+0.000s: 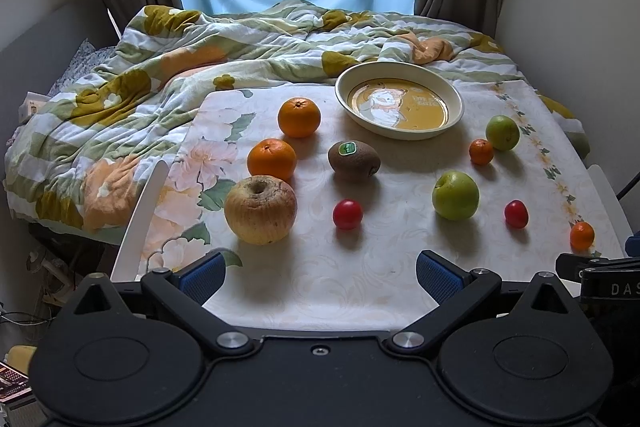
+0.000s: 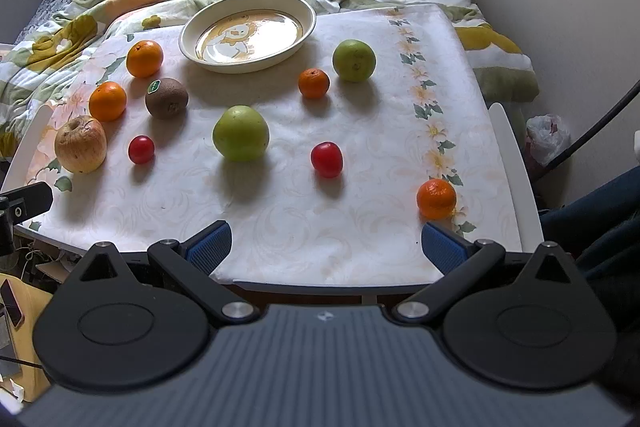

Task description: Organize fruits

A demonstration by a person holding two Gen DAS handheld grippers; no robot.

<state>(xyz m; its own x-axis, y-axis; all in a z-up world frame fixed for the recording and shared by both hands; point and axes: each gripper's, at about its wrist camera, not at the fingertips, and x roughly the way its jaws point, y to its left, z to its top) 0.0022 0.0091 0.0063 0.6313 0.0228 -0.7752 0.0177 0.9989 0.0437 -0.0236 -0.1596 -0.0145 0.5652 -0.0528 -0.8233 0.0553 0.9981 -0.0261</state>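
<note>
**Fruit on the table, bowl unfilled, both grippers spread**

Container: one cream bowl [image 2: 248,31] with a yellow cartoon print inside, at the far middle of the cloth-covered table [image 2: 360,227]; nothing lies in it (only a reflection on its glaze).

Loose fruit, all on the cloth, none touching the bowl:
- Two oranges [image 1: 299,117] [image 1: 272,159] at far left, one behind the other.
- Yellowish wrinkled apple [image 1: 261,209], just in front of the nearer orange.
- Kiwi [image 1: 354,161] with a green sticker, near the bowl's front left.
- Two small red fruits [image 1: 347,213] [image 1: 516,213].
- Two green apples [image 2: 241,133] [image 2: 354,61], the farther one right of the bowl.
- Two small mandarins [image 2: 314,83] [image 2: 436,198], one beside the far green apple, one near the right front edge.

Left gripper [image 1: 320,277]: jaws spread wide, blue pads apart, holding nothing, over the front edge.

Right gripper [image 2: 326,247]: jaws likewise wide apart, empty; the near mandarin sits just beyond its right pad.
</note>
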